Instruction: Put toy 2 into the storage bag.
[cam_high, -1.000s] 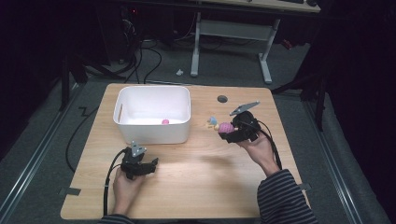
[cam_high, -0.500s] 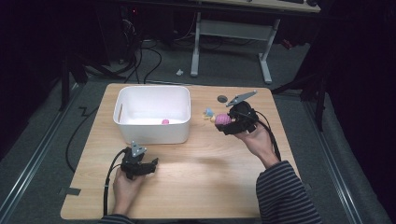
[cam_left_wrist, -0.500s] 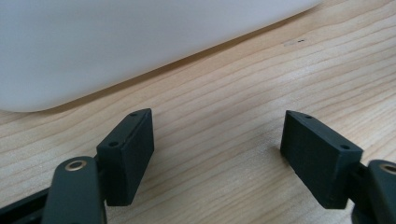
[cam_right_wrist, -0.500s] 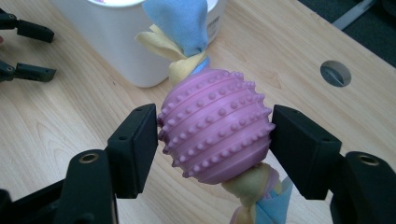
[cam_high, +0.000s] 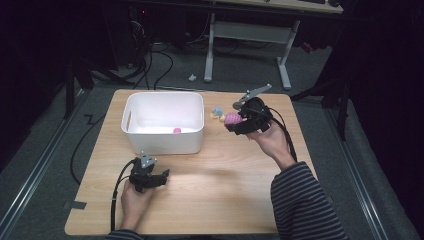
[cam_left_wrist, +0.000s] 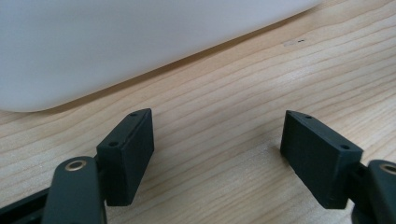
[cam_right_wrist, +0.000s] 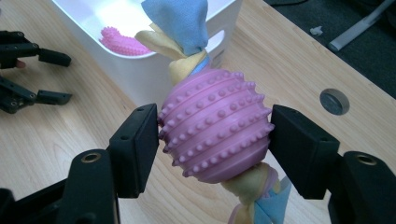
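A pink knobbly ball toy (cam_right_wrist: 215, 126) with blue and yellow cloth tails hangs between the pads of my right gripper (cam_right_wrist: 215, 140), which is shut on it. From above, that right gripper (cam_high: 231, 121) holds the toy (cam_high: 233, 118) off the table, just right of the white bin (cam_high: 165, 145). A small pink spiky piece (cam_high: 176, 130) lies inside the bin. My left gripper (cam_high: 162, 177) rests low over the wood in front of the bin, jaws wide apart. In its own view the left gripper (cam_left_wrist: 217, 149) has only bare table between its pads.
The bin wall (cam_left_wrist: 116, 42) stands close ahead of the left gripper. A round cable hole (cam_right_wrist: 334, 101) sits in the tabletop (cam_high: 225, 180) beyond the toy. Desk legs and cables lie on the floor past the far edge.
My right gripper has lifted the toy off the table and drifted a little toward the bin. The left gripper has stayed put.
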